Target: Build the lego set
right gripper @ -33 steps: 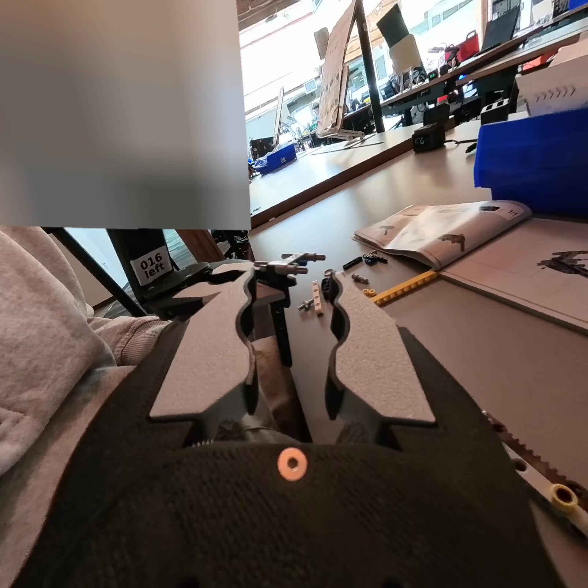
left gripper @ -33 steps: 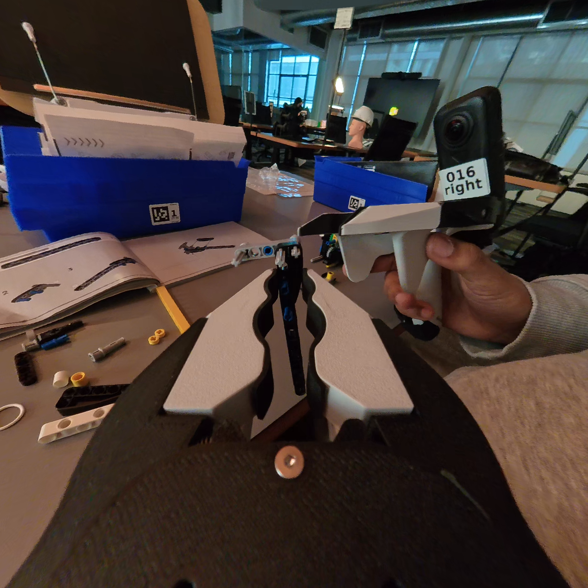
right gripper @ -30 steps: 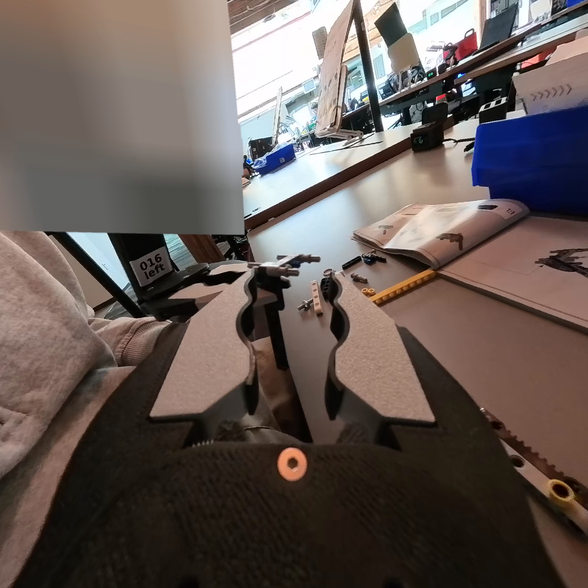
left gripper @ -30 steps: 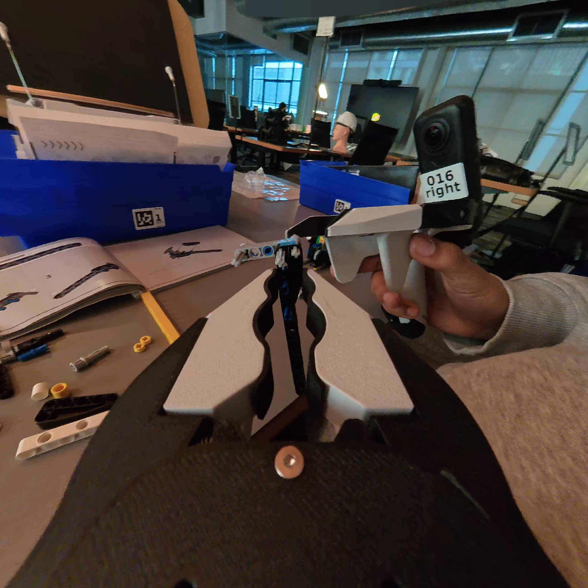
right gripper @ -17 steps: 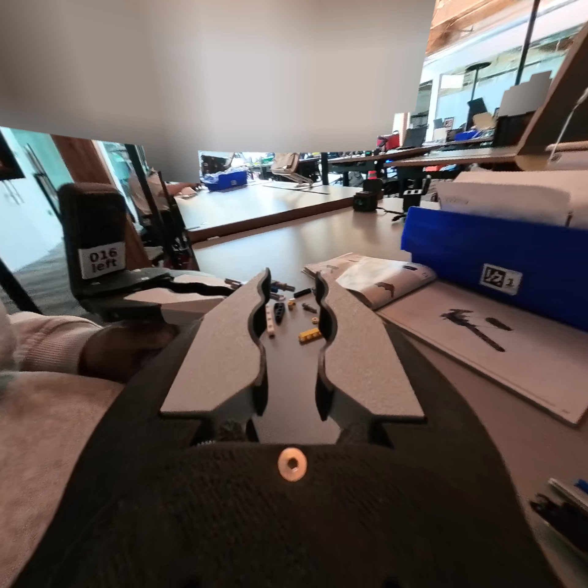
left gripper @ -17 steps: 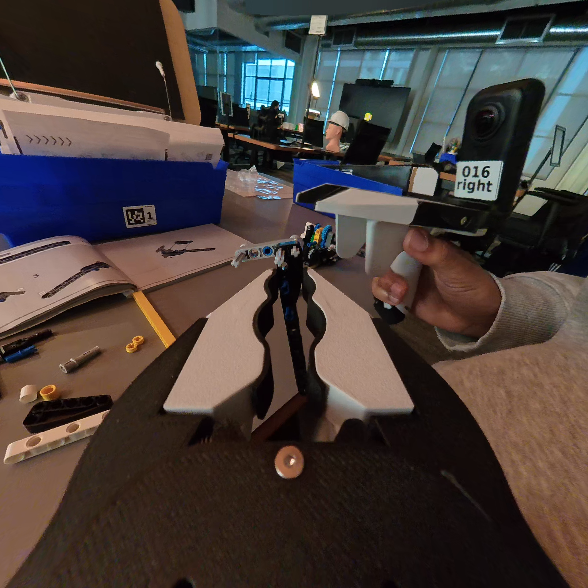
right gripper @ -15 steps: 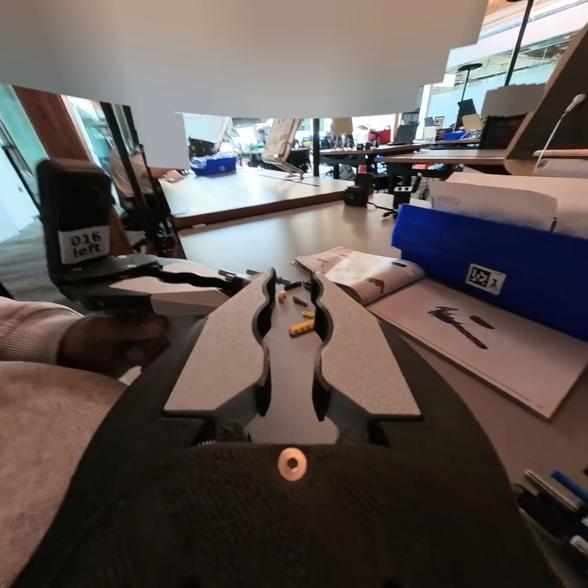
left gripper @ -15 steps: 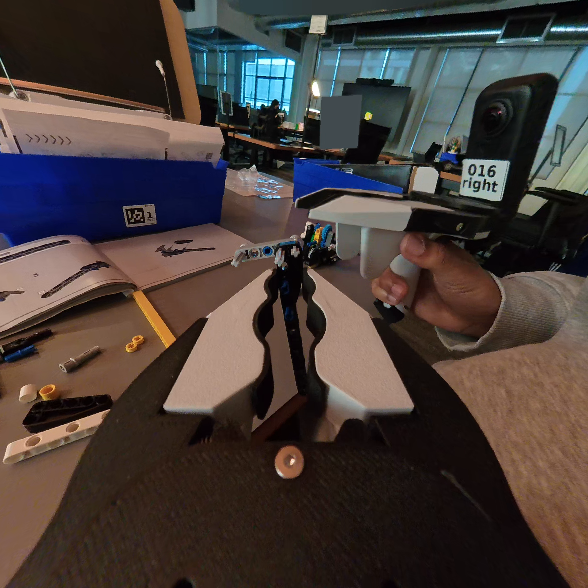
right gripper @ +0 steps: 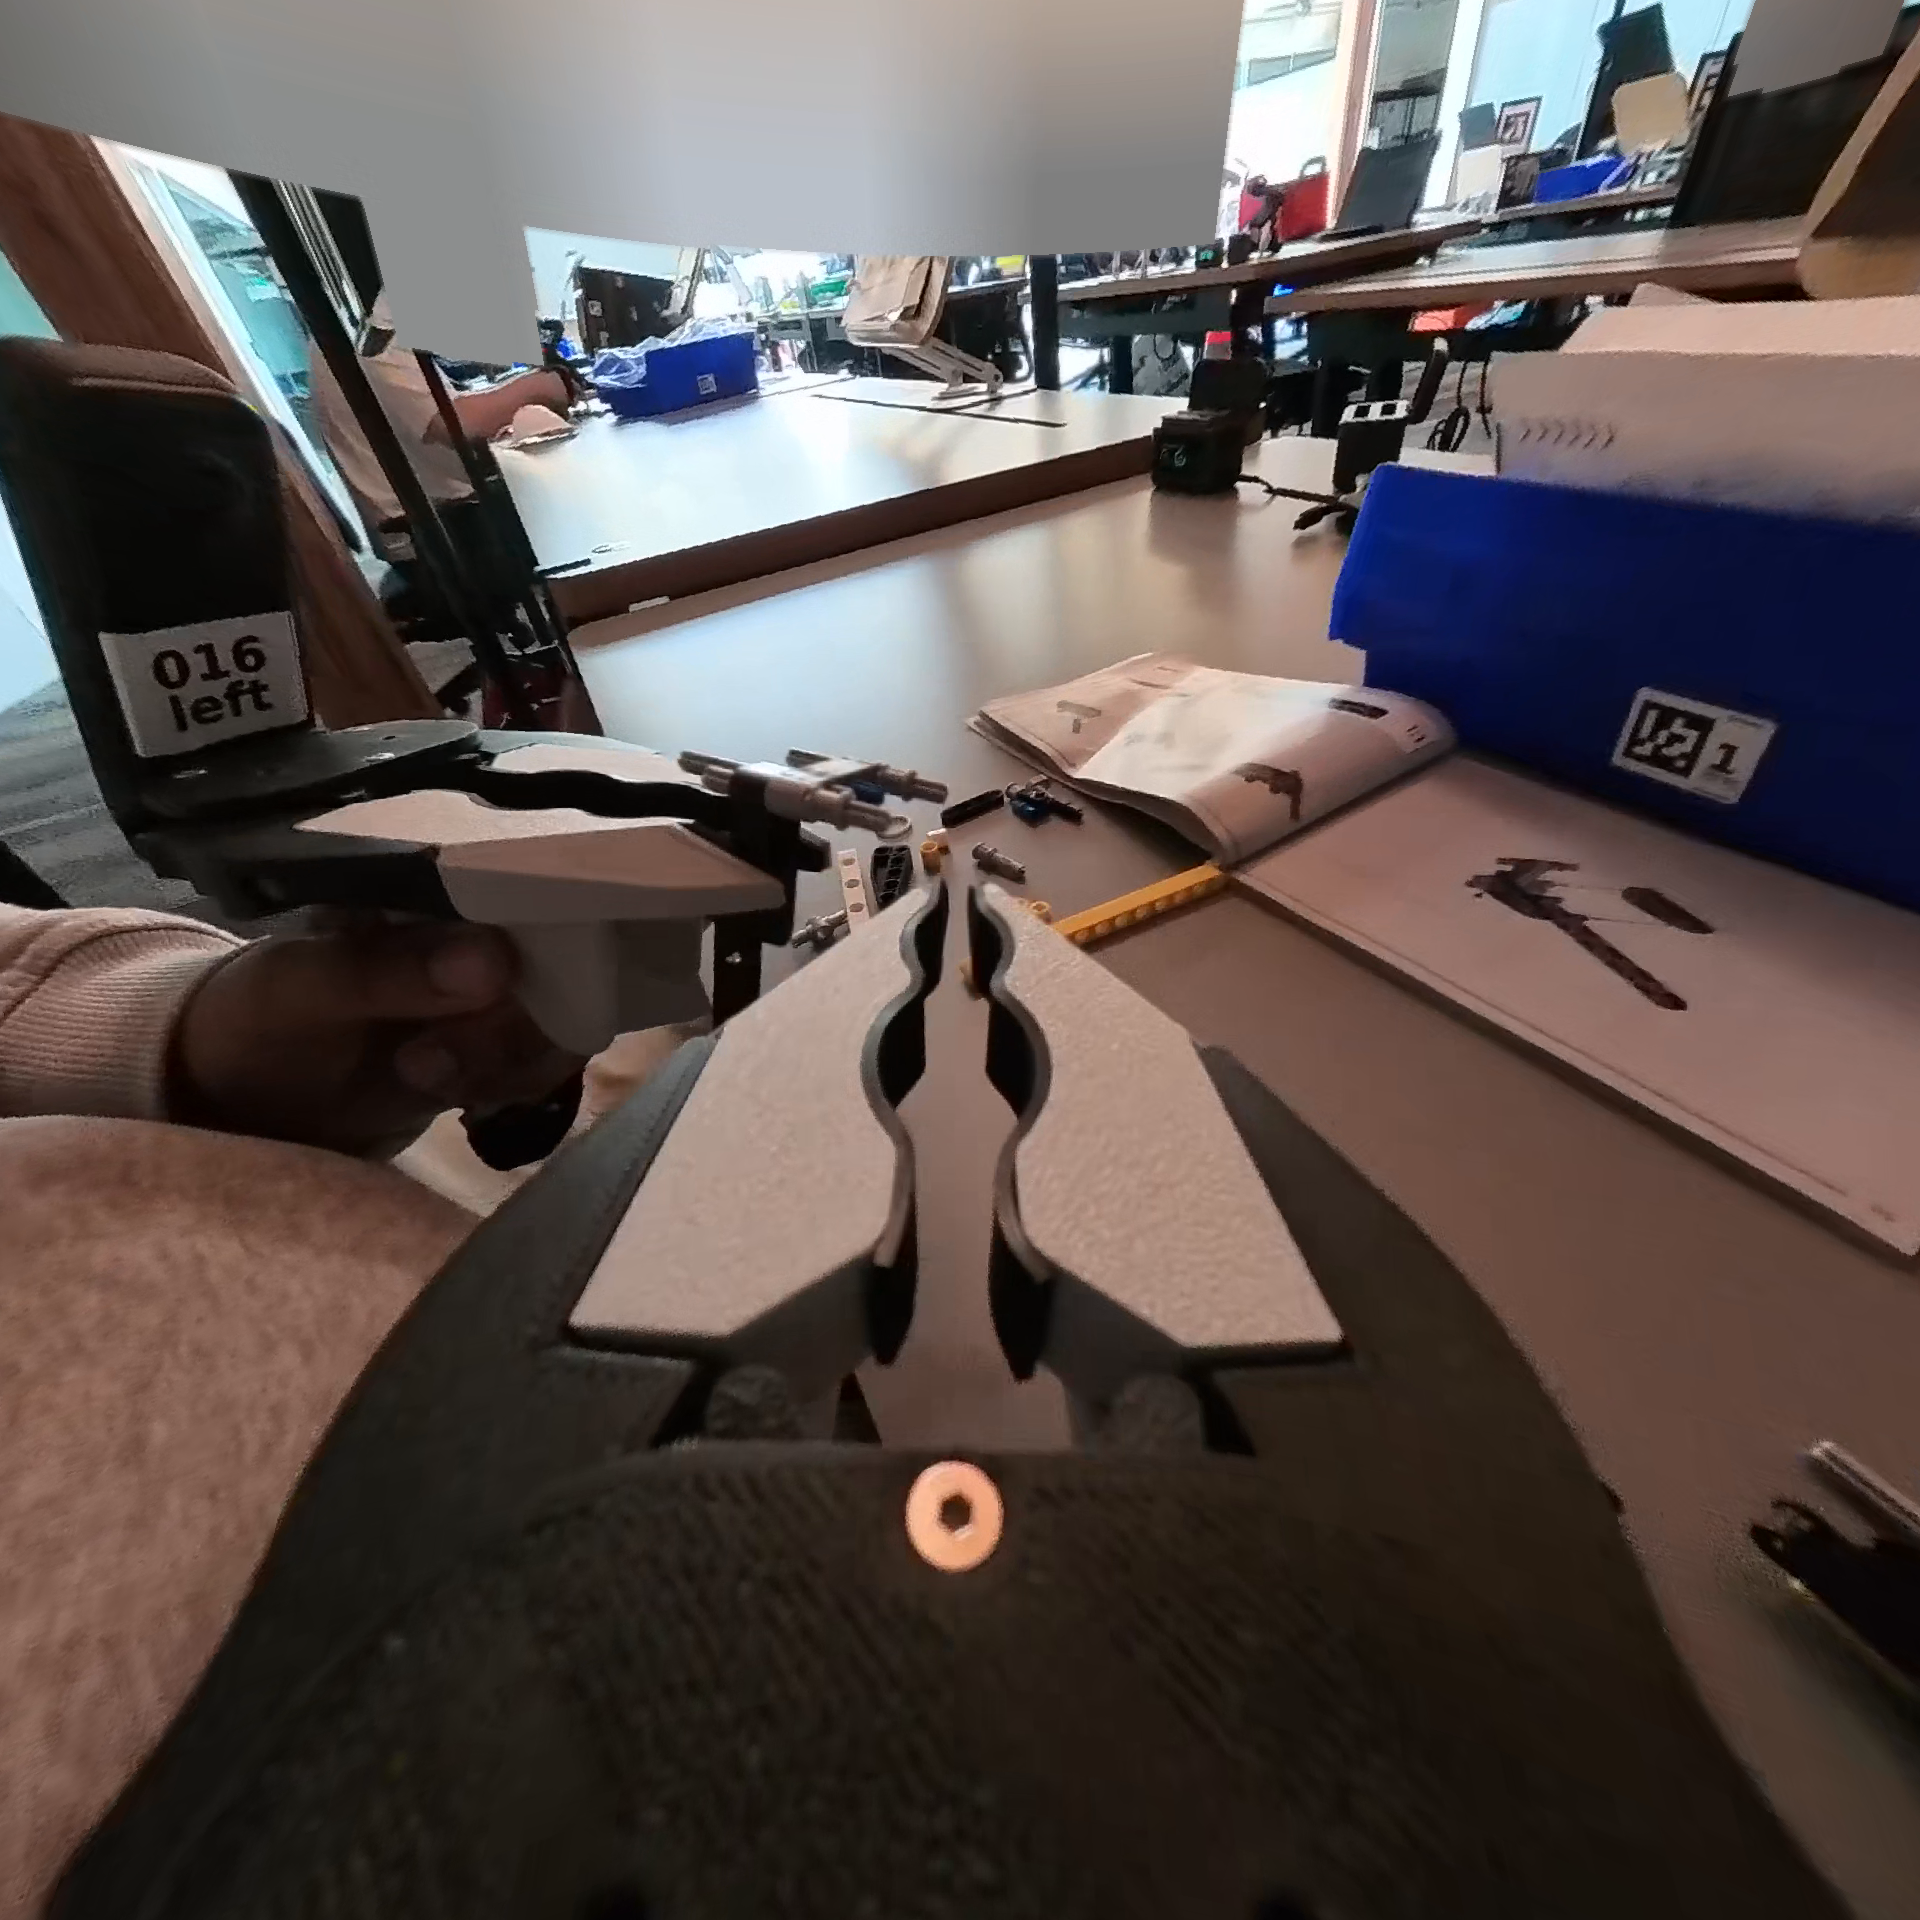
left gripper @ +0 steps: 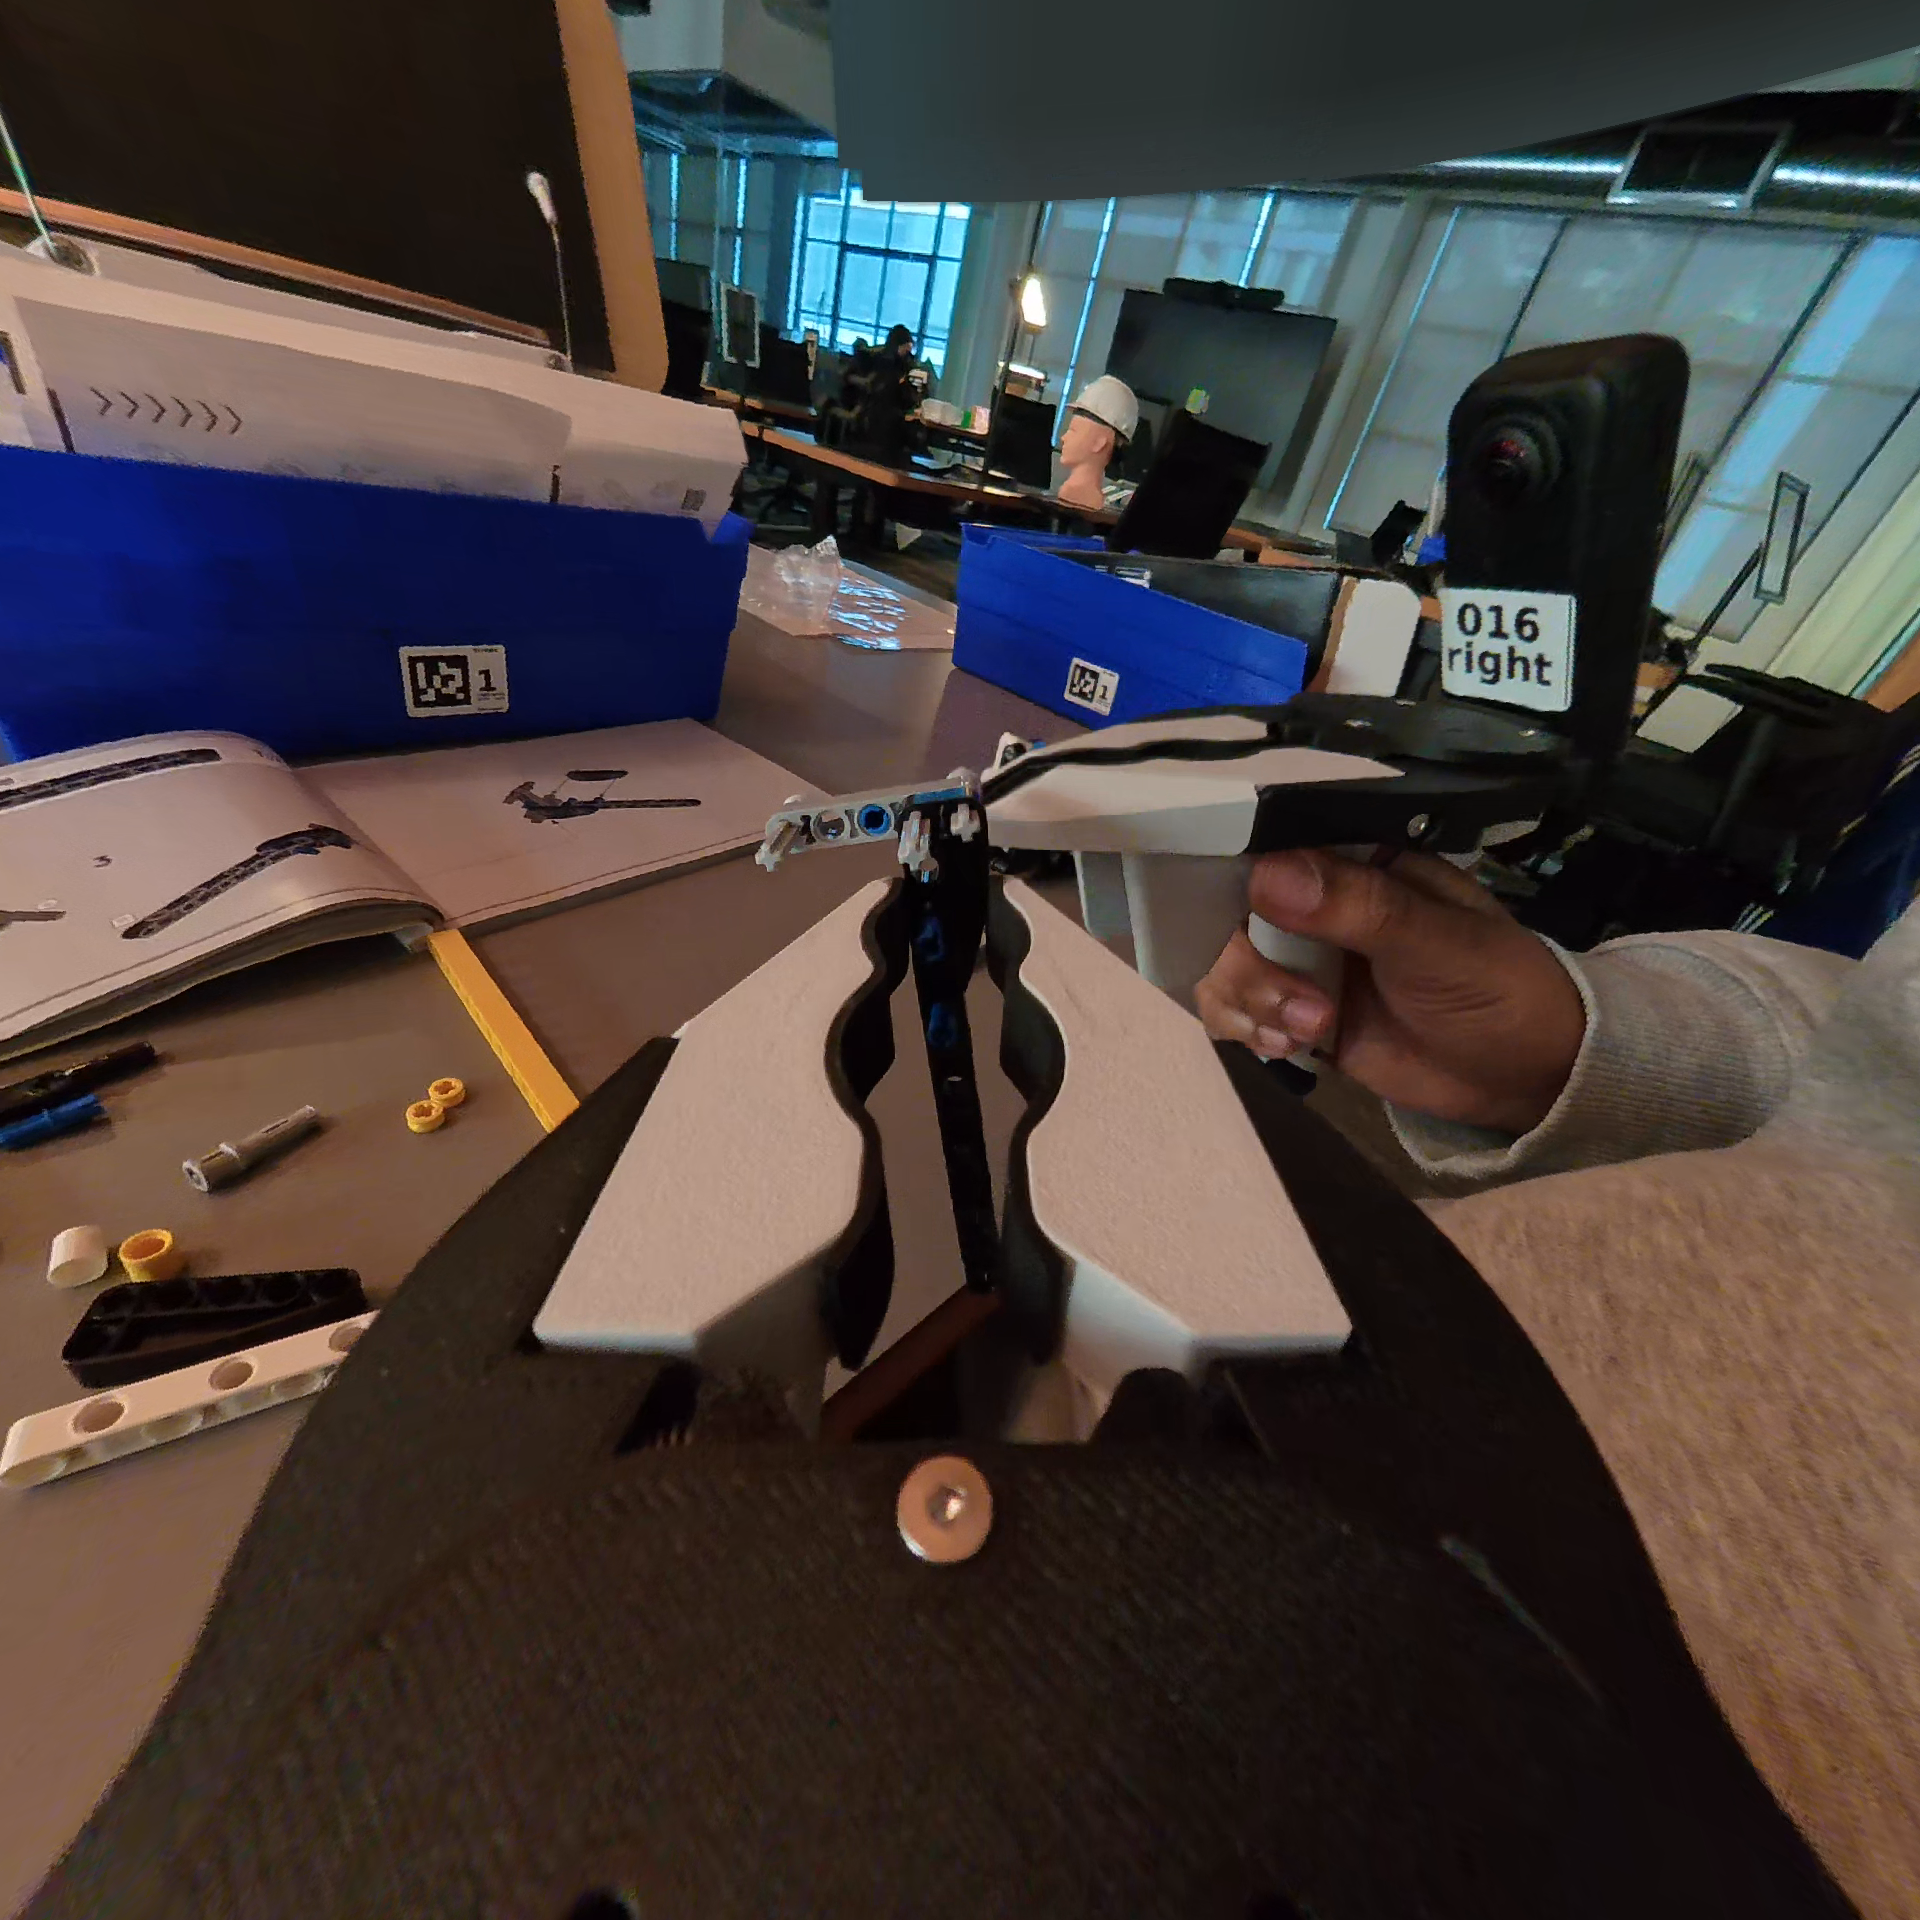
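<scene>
Left gripper (left gripper: 940, 904) clamps a black beam (left gripper: 956, 1091) upright between its fingers (left gripper: 748, 1122); grey crosspiece (left gripper: 868, 821) on top, tilted, with a blue pin. Right gripper (left gripper: 982, 790) reaches in from the right — tips nearly closed, at the crosspiece's right end. Table (left gripper: 343, 1049): open manual (left gripper: 343, 831), yellow strip (left gripper: 499, 1029), loose pieces (left gripper: 208, 1320). Blue bin (left gripper: 260, 603) behind.

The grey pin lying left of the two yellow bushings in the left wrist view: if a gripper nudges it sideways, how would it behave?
The grey pin looks round and lies flat on the smooth table, so it would probably roll rather than slide. It looks small and plastic, so likely very light, and a shove could skitter it toward the yellow bushings.
</scene>
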The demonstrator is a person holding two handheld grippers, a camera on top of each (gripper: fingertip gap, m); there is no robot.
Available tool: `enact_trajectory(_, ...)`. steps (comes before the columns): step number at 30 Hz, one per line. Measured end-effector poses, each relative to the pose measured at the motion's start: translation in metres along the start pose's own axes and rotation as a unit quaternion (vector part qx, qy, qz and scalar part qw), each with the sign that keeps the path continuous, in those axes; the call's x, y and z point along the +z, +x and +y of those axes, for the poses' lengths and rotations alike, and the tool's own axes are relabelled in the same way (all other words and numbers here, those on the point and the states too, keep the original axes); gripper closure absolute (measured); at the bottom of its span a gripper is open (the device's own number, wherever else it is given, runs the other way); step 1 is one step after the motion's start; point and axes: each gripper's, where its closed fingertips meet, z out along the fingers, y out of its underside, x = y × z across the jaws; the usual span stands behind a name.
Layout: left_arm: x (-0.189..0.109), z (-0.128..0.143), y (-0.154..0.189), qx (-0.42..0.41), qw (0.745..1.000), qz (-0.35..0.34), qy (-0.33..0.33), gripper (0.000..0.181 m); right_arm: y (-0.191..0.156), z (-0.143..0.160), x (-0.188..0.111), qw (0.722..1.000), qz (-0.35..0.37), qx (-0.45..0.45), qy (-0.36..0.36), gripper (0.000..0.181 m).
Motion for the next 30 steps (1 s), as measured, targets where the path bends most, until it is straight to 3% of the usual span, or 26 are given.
enact_trajectory(6, 0.0, 0.001, -0.003, -0.028, 1.0, 0.005, 0.0, 0.171, -0.001, 0.001, 0.002, 1.0, -0.008, 0.007, 0.004, 0.167)
enact_trajectory(20, -0.002, 0.001, -0.016, -0.184, 0.982, 0.042, 0.018, 0.171, -0.006, 0.0, -0.002, 0.999, -0.031, 0.02, 0.01, 0.161)
enact_trajectory(30, -0.002, 0.003, -0.016, -0.201, 0.978, 0.051, 0.015, 0.171, -0.008, 0.001, -0.002, 0.999, -0.035, 0.024, 0.008, 0.161)
